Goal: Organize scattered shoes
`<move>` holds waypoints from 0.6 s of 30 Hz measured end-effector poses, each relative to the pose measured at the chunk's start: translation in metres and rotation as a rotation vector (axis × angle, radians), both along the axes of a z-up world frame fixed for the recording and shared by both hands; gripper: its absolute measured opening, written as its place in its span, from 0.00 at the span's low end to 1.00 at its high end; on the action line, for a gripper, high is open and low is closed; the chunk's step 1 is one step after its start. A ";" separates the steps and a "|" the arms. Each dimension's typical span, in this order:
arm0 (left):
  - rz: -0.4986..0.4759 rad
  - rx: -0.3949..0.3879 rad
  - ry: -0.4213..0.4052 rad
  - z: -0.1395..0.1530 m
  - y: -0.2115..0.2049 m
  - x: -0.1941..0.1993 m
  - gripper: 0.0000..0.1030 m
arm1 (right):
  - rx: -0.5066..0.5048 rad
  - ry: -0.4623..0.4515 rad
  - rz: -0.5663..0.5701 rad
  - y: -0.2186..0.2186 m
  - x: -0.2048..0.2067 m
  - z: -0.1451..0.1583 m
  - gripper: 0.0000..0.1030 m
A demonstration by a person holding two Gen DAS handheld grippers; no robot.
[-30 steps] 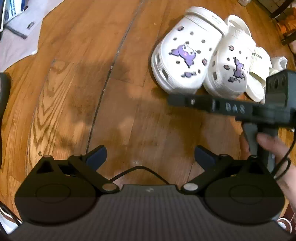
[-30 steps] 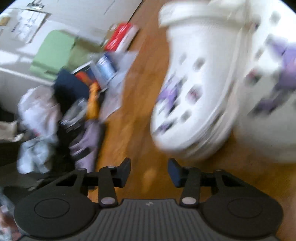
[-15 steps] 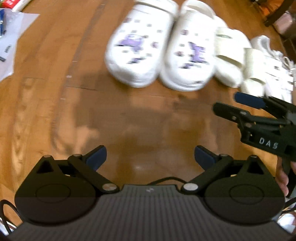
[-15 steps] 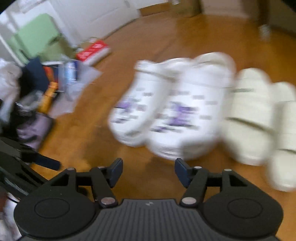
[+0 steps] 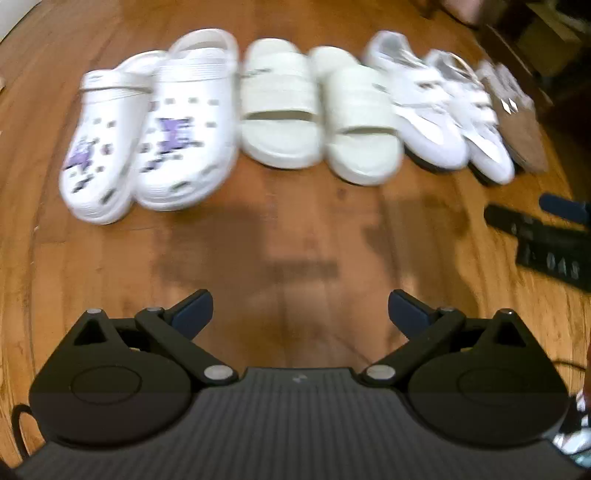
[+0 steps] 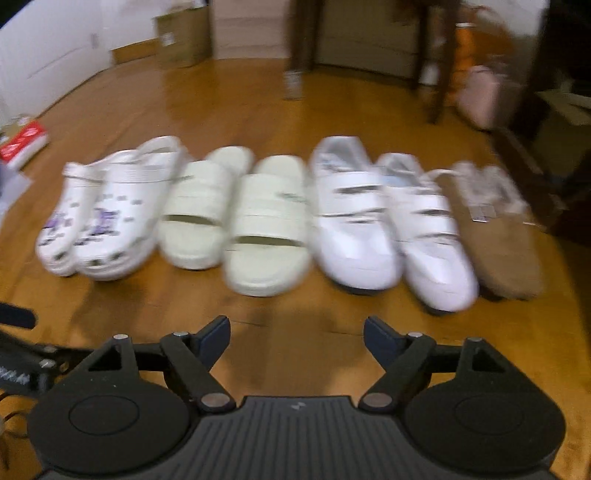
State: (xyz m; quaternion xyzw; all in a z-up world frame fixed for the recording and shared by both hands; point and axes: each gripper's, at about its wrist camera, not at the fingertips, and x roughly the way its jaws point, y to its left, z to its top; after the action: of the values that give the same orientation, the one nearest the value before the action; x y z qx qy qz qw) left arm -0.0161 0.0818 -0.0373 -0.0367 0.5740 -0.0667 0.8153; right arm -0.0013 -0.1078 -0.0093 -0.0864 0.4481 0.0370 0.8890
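A row of shoes lies toe-forward on the wooden floor. From the left: two white clogs [image 5: 147, 125] [image 6: 99, 218] with purple charms, two cream slides [image 5: 317, 110] [image 6: 236, 214], two white strap sneakers [image 5: 439, 110] [image 6: 388, 221], and a brown slipper [image 5: 521, 122] [image 6: 498, 236]. My left gripper [image 5: 300, 312] hangs open and empty well short of the slides. My right gripper [image 6: 297, 341] is open and empty too, set back from the row; its fingers [image 5: 535, 225] show at the right edge of the left wrist view. Both views are motion-blurred.
Bare wooden floor [image 6: 295, 306] lies between the grippers and the shoes. Behind the row stand dark furniture legs [image 6: 436, 62], a cardboard box [image 6: 184, 33] by the wall and a red-white packet [image 6: 24, 142] at far left. Dark furniture [image 5: 546, 55] borders the right.
Both grippers have pulled back from the clogs and swung right, so the whole shoe row now shows. The right gripper has opened wider.
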 end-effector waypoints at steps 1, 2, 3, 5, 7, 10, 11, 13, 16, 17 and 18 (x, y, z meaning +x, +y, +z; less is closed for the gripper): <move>-0.012 0.010 -0.001 0.000 -0.007 -0.003 1.00 | -0.006 -0.005 -0.020 -0.010 -0.002 0.001 0.78; -0.020 0.022 -0.005 -0.001 -0.012 -0.005 1.00 | -0.007 -0.004 -0.036 -0.021 -0.004 0.002 0.78; -0.021 0.037 -0.015 -0.001 -0.016 -0.008 1.00 | -0.008 -0.003 -0.041 -0.024 -0.004 0.002 0.78; -0.023 0.069 -0.035 -0.002 -0.023 -0.012 1.00 | -0.019 -0.008 -0.040 -0.035 -0.003 0.004 0.79; -0.025 0.100 -0.055 -0.004 -0.030 -0.017 1.00 | -0.017 -0.019 -0.035 -0.045 -0.004 0.007 0.82; -0.017 0.129 -0.079 -0.004 -0.035 -0.024 1.00 | 0.010 -0.035 -0.034 -0.055 -0.007 0.010 0.83; -0.005 0.134 -0.090 -0.004 -0.036 -0.025 1.00 | 0.008 -0.039 -0.032 -0.056 -0.008 0.010 0.83; 0.010 0.144 -0.113 -0.001 -0.039 -0.027 1.00 | 0.002 -0.048 -0.027 -0.057 -0.009 0.007 0.84; 0.019 0.158 -0.156 0.004 -0.045 -0.029 1.00 | 0.008 -0.061 -0.037 -0.060 -0.009 0.003 0.90; 0.017 0.162 -0.165 0.006 -0.047 -0.030 1.00 | 0.011 -0.067 -0.043 -0.060 -0.010 0.001 0.91; 0.013 0.167 -0.173 0.007 -0.049 -0.030 1.00 | 0.013 -0.068 -0.047 -0.061 -0.010 0.000 0.91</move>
State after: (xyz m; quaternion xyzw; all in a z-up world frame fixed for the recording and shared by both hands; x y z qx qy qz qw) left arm -0.0465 0.0329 -0.0303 0.0333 0.5047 -0.0161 0.8625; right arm -0.0114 -0.1683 -0.0096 -0.0714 0.4193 0.0162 0.9049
